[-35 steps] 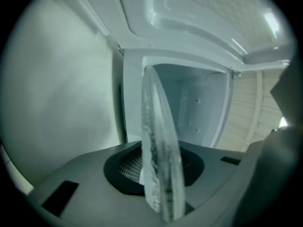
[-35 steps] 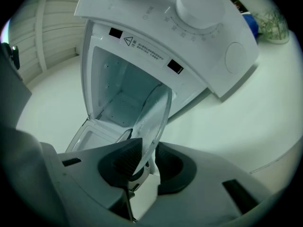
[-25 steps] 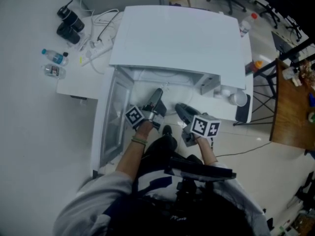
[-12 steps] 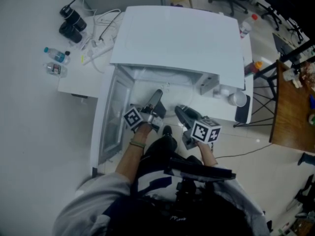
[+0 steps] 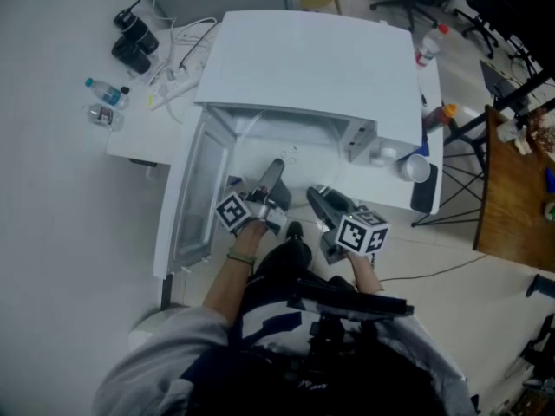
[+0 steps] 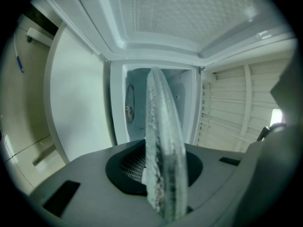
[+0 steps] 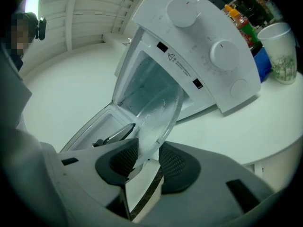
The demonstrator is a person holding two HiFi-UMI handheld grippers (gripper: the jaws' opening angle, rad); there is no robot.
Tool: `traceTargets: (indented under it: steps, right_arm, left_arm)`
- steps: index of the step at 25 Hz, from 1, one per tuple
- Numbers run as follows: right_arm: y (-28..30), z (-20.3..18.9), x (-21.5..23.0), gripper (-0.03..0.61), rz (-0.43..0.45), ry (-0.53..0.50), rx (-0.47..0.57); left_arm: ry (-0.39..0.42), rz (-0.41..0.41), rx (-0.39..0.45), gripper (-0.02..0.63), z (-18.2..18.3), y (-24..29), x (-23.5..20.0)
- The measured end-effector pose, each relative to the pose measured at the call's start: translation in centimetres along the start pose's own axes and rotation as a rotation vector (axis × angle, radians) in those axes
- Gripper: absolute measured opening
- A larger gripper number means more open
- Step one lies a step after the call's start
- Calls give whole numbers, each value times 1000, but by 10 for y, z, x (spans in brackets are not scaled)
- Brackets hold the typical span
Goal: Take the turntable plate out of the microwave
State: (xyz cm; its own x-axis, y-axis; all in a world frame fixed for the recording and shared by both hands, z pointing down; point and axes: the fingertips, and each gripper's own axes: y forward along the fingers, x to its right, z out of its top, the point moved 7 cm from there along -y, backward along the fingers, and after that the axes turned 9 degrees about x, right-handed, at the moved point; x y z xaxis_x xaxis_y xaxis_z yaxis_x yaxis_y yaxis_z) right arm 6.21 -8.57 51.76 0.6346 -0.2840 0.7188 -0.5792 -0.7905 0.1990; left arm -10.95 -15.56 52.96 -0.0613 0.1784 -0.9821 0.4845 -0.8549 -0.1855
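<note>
The white microwave (image 5: 312, 63) stands with its door (image 5: 195, 193) swung open to the left. The clear glass turntable plate (image 7: 158, 115) hangs in front of the cavity (image 6: 158, 86), held at two sides. In the left gripper view the plate (image 6: 163, 145) stands edge-on, with my left gripper (image 6: 163, 178) shut on its rim. My right gripper (image 7: 144, 162) is shut on the opposite rim, and the plate tilts up from its pads. In the head view the left gripper (image 5: 274, 173) and right gripper (image 5: 317, 198) point at the opening; the plate barely shows there.
A white cup (image 5: 414, 168) stands right of the microwave near its control knobs (image 7: 222, 53). Water bottles (image 5: 104, 94), a power strip with cables (image 5: 173, 85) and black items (image 5: 134, 42) lie on the table's left. A wooden desk (image 5: 512, 189) is at far right.
Both grippers have drawn slightly back from the cavity and lifted a little, with the plate still between them. Neither grip has altered.
</note>
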Motion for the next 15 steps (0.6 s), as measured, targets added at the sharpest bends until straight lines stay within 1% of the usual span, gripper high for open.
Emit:
traceTargets:
  steps: [4, 9, 15]
  right_arm:
    - [-12, -3, -5, 146, 31, -13, 8]
    - [-31, -6, -15, 144, 61, -30, 25]
    - [-65, -20, -28, 144, 89, -42, 21]
  left_arm:
    - [22, -20, 14, 63, -7, -11, 11]
    - [27, -49, 37, 64, -20, -27, 24]
    - [52, -59, 60, 64, -41, -61, 37]
